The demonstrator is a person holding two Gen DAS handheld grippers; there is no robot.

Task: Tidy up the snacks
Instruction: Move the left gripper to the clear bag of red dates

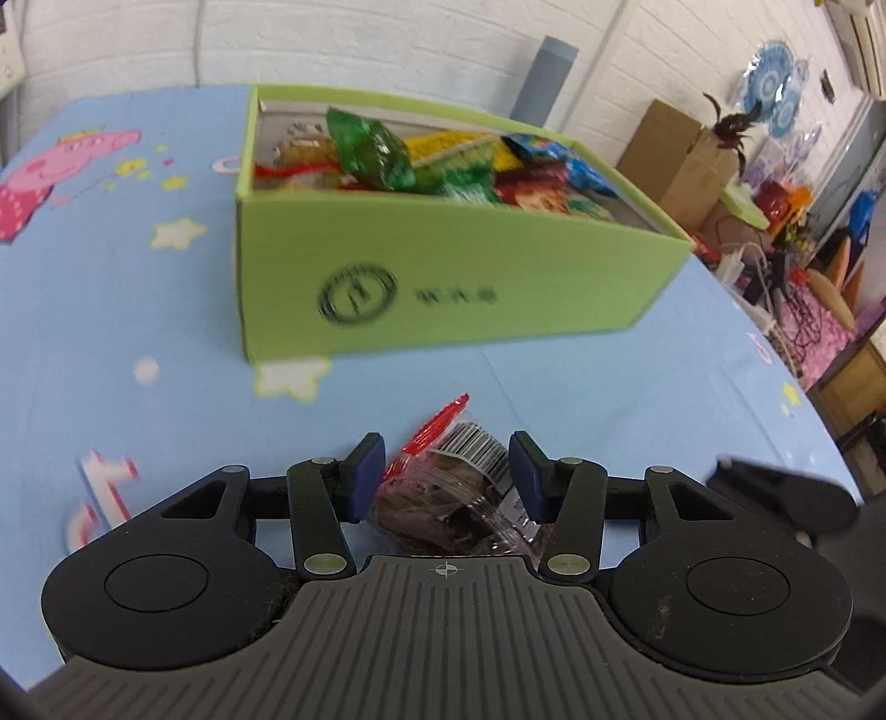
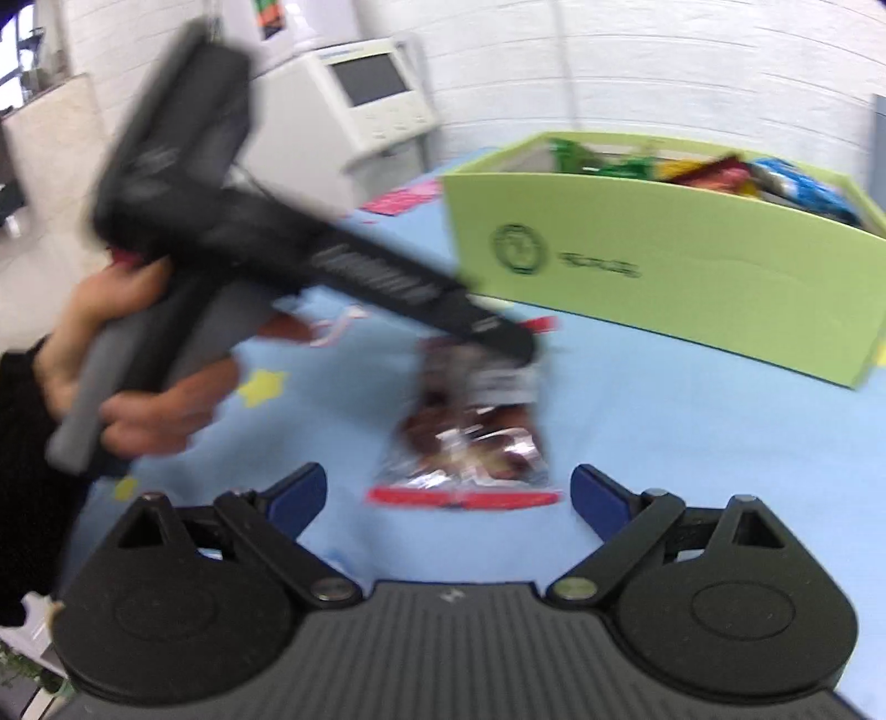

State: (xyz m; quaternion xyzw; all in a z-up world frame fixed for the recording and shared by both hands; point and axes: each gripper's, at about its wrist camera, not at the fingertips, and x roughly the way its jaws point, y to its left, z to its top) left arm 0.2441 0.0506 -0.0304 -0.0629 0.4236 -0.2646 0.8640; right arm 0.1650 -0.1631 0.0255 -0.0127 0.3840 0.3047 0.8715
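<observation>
Clear snack packet (image 1: pixel 459 487) between left claw (image 1: pixel 447 476) pads.

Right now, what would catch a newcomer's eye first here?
The bright green box heaped with colourful snack packets stands on the blue cartoon tablecloth. In front of it, the left gripper straddles a clear packet with red ends, while the right gripper waits open nearby.

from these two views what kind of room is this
Probably a lived-in home room or informal workspace, not a shop. A cartoon-print blue tablecloth covers the table, cardboard boxes and tangled cables clutter the floor by a white brick wall, and a white console machine stands nearby.
</observation>
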